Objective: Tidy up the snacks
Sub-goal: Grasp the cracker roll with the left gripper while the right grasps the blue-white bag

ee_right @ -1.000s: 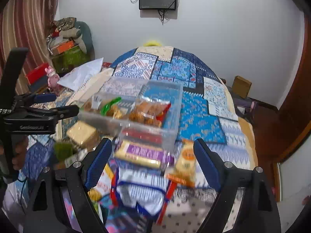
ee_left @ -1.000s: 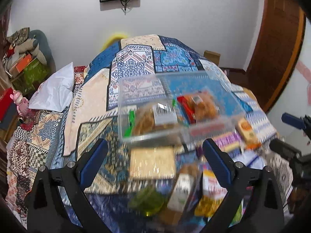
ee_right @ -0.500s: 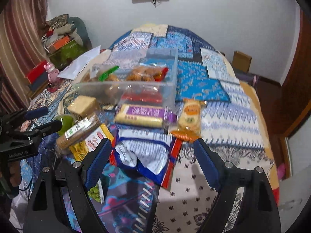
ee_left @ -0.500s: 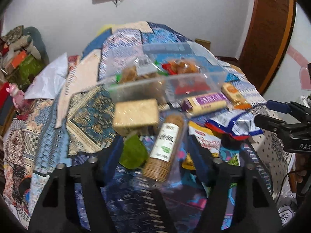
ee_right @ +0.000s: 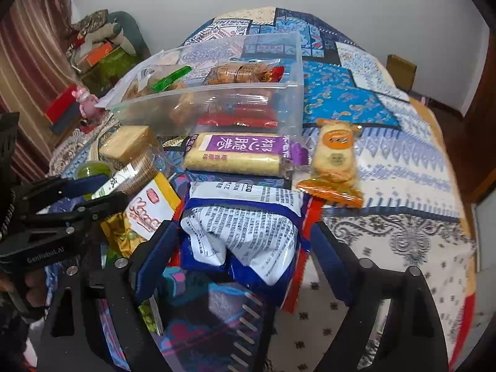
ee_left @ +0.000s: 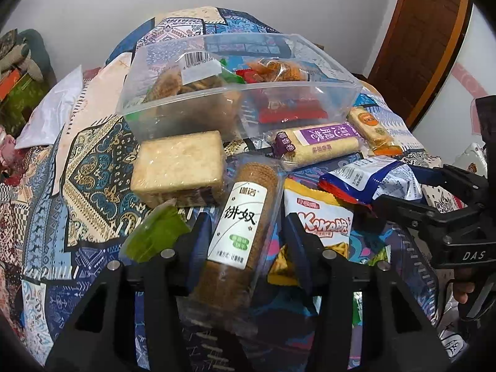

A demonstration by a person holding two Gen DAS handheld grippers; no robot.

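Note:
A clear plastic bin (ee_left: pixel 235 93) (ee_right: pixel 217 93) with a few snack packs inside stands on the patterned bedspread. Loose snacks lie in front of it. My left gripper (ee_left: pixel 245 241) has its fingers around a tall biscuit sleeve with a white label (ee_left: pixel 238 229), touching or nearly touching its sides. My right gripper (ee_right: pixel 245 241) is open astride a blue and white snack bag (ee_right: pixel 248 232), not closed on it. A purple-labelled roll (ee_right: pixel 238 155) and an orange cracker pack (ee_right: pixel 334 161) lie behind the bag.
A wrapped beige cake block (ee_left: pixel 179 164), a green jelly cup (ee_left: pixel 155 235) and a yellow chip bag (ee_left: pixel 319 226) lie around the biscuit sleeve. The bed's right edge (ee_right: pixel 465 248) drops off toward a wooden door (ee_left: pixel 424 40). Pillow and clutter sit far left.
Both grippers have dropped from above the bin down to the loose snacks. The left fingers have narrowed around the biscuit sleeve; the right gripper has come down over the blue and white bag.

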